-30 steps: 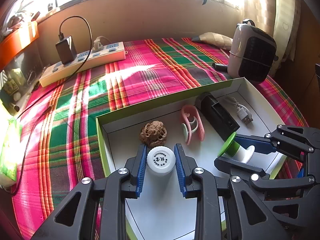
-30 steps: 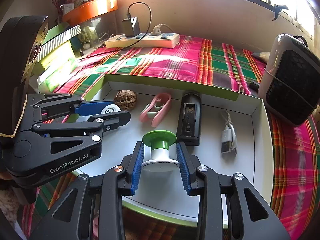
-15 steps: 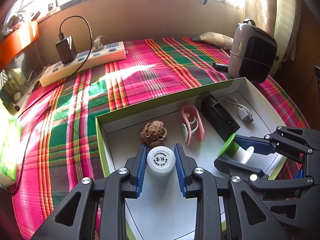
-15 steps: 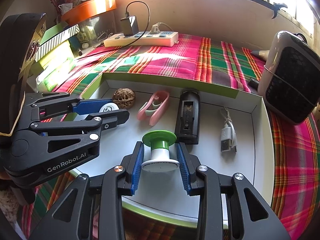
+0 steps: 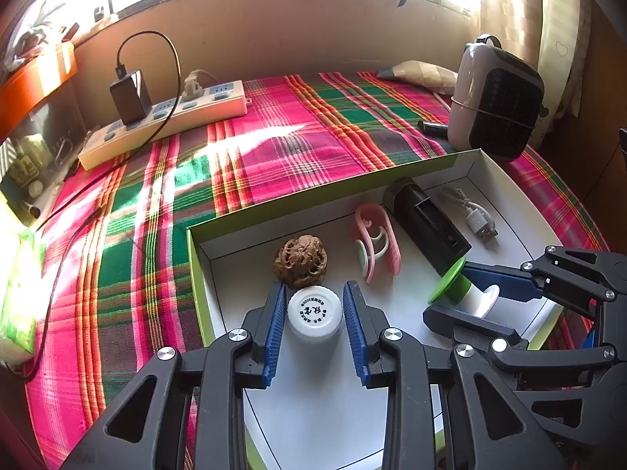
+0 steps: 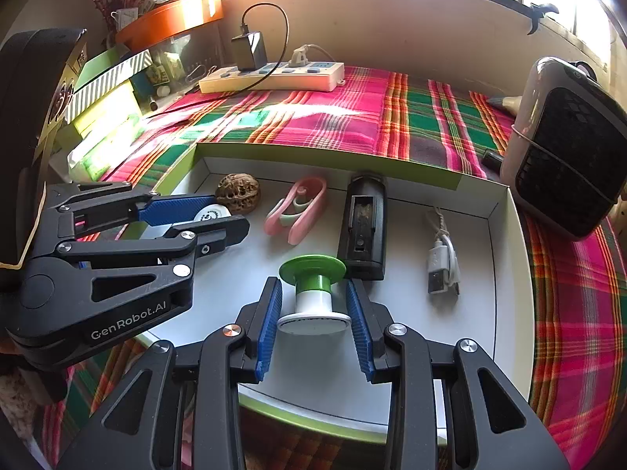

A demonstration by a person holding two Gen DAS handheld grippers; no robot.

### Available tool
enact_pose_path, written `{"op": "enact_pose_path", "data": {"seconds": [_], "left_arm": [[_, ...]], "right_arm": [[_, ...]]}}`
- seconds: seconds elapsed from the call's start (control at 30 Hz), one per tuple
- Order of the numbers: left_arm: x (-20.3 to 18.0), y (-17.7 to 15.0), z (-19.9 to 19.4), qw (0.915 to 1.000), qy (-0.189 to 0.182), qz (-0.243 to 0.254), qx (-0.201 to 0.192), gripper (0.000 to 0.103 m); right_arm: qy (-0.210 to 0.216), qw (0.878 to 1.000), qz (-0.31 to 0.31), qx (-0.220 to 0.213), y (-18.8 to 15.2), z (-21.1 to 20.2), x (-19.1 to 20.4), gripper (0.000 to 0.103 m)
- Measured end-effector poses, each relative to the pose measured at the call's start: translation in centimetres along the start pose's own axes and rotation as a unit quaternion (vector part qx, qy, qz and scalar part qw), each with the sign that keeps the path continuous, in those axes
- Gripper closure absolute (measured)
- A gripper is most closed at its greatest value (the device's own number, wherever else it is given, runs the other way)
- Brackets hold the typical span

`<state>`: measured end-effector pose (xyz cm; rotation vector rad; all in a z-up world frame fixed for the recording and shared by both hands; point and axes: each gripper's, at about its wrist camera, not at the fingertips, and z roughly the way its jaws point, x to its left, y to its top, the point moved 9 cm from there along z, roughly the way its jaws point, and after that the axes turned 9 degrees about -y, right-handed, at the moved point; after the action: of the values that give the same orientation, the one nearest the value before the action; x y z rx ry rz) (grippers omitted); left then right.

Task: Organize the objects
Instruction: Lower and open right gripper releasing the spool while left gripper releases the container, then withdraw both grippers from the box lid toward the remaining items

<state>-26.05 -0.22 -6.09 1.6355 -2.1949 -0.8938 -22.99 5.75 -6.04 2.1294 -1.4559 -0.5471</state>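
Note:
A white-lidded small bottle [image 5: 313, 310] stands on the floor of the white box [image 5: 313, 200], beside a walnut [image 5: 300, 260]. My left gripper [image 5: 315, 327] straddles the bottle; its jaws are opening and the blue pads stand just off the bottle's sides. In the right wrist view a green-topped white spool [image 6: 312, 297] stands upright in the same box. My right gripper [image 6: 314, 323] brackets its white base; its jaws are also opening, with slim gaps at the pads. Each gripper shows in the other's view: left gripper [image 6: 223, 215], right gripper [image 5: 450, 293].
Also in the box lie a pink clip [image 6: 298, 209], a black device [image 6: 362, 227] and a coiled USB cable [image 6: 443, 266]. On the plaid cloth [image 5: 274, 149] behind sit a power strip [image 5: 164, 121] with a charger and a grey heater [image 5: 495, 103]. A green pack [image 5: 19, 305] lies at the left edge.
Both pairs of jaws have spread a little, the left off the bottle and the right off the spool. Neither hand has shifted, and both objects stay where they stood.

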Motion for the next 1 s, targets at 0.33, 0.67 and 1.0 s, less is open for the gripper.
{"op": "enact_pose_path", "data": {"seconds": [0.33,0.67,1.0], "left_arm": [[0.4,-0.3,-0.4,1.0000,0.000,-0.004,-0.002,0.071],[0.1,-0.5,-2.0,0.9998,0.007,-0.009,-0.016,0.067],[-0.4,-1.1,-4.4,0.9992,0.017,-0.013,-0.033,0.067]], "right_arm": [[-0.004,1.000,0.004,0.001,-0.3,-0.3,-0.1,0.058],[-0.013,1.000,0.010,-0.007,-0.4,-1.1,-0.3,0.058],[-0.017,0.999,0.017,-0.021,-0.5,-2.8,-0.1,0.058]]}}
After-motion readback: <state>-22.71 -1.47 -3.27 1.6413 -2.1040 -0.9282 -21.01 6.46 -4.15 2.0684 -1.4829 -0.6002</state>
